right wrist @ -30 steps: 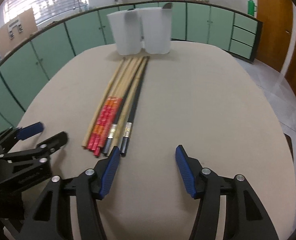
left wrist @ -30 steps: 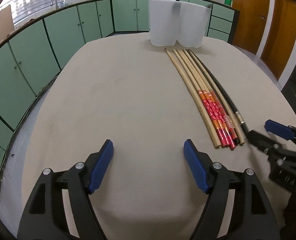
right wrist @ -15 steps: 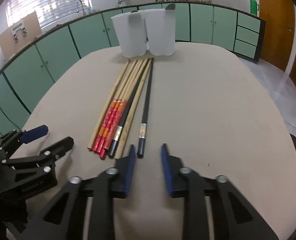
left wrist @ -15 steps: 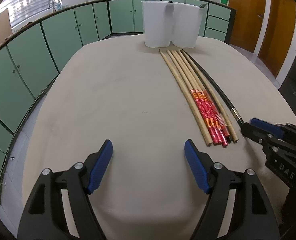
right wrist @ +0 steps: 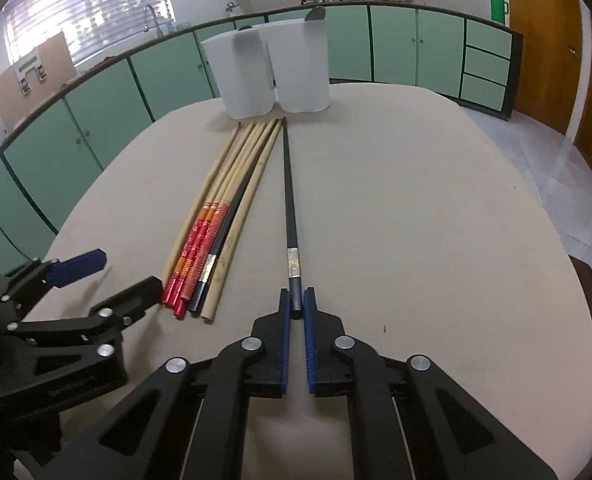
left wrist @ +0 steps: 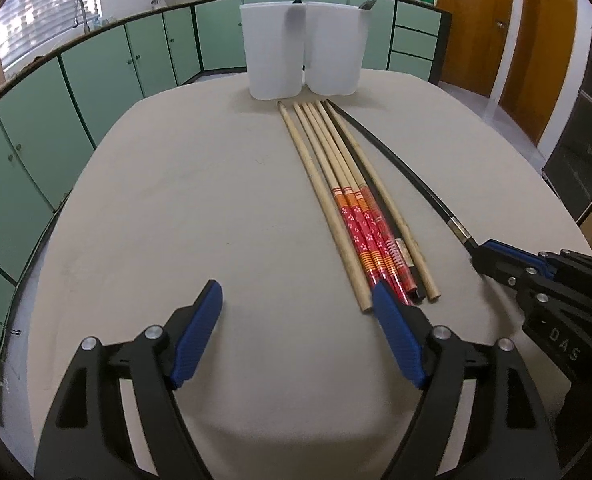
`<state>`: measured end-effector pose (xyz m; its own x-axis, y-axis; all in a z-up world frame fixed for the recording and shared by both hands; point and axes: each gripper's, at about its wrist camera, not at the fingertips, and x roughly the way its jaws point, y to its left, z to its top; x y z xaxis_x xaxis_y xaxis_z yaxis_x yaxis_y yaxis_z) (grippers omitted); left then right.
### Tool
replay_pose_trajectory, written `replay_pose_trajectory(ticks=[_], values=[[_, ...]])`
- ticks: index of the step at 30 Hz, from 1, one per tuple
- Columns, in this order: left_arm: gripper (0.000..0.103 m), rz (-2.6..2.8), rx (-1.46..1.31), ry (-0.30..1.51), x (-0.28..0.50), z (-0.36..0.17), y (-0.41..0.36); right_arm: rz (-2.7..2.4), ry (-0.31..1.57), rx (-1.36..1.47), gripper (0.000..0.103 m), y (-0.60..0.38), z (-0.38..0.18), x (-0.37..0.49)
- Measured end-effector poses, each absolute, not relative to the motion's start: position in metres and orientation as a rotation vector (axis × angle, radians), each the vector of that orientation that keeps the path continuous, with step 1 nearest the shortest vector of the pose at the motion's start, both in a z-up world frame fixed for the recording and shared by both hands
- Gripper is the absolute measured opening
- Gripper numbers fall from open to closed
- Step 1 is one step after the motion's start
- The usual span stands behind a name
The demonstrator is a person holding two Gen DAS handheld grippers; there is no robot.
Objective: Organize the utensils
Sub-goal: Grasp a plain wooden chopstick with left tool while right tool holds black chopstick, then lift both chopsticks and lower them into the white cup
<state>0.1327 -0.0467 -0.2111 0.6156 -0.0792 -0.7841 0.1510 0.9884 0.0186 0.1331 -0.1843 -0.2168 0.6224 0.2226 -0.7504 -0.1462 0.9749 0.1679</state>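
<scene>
Several chopsticks point(left wrist: 348, 200) lie side by side on the beige table point(left wrist: 176, 220): plain wooden ones, red-patterned ones and a black one; they also show in the right wrist view point(right wrist: 216, 236). My right gripper point(right wrist: 296, 304) is shut on the near end of a separate black chopstick point(right wrist: 290, 200), which lies apart to the right of the bundle point(left wrist: 408, 172). My left gripper point(left wrist: 296, 312) is open and empty, just left of the bundle's near ends. Two white containers point(left wrist: 302, 50) stand at the far end point(right wrist: 274, 68).
Green cabinets point(left wrist: 76, 92) curve around the table's left and far sides. Wooden doors point(left wrist: 496, 28) stand at the right. Something dark sticks out of each container. The table edge falls off close behind both grippers.
My right gripper has closed on the black chopstick and pulled its near end to the right, away from the bundle. My left gripper has stayed open and drifted toward the bundle.
</scene>
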Motion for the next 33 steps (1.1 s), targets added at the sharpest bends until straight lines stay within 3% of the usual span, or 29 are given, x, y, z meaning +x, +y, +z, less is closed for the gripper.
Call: replay_pose_trajectory(ticks=[11,15,20,23,33], values=[[0.075,-0.061,0.06,0.923,0.139,-0.212,-0.026,0.22,0.88,0.103,0.008,-0.185,-0.218,0.135],[0.061,-0.094,0.051,0.915,0.139,-0.211,-0.034,0.225,0.88,0.111,0.009,-0.187,-0.219,0.136],[0.023,-0.125,0.051,0.902,0.14,-0.21,-0.041,0.241,0.88,0.153,0.007,-0.194,-0.219,0.135],[0.006,-0.148,0.024,0.904,0.14,-0.21,-0.039,0.236,0.876,0.142,0.007,-0.192,-0.218,0.135],[0.006,-0.144,0.03,0.842,0.13,-0.182,-0.033,0.244,0.795,0.101,0.006,-0.191,-0.185,0.124]])
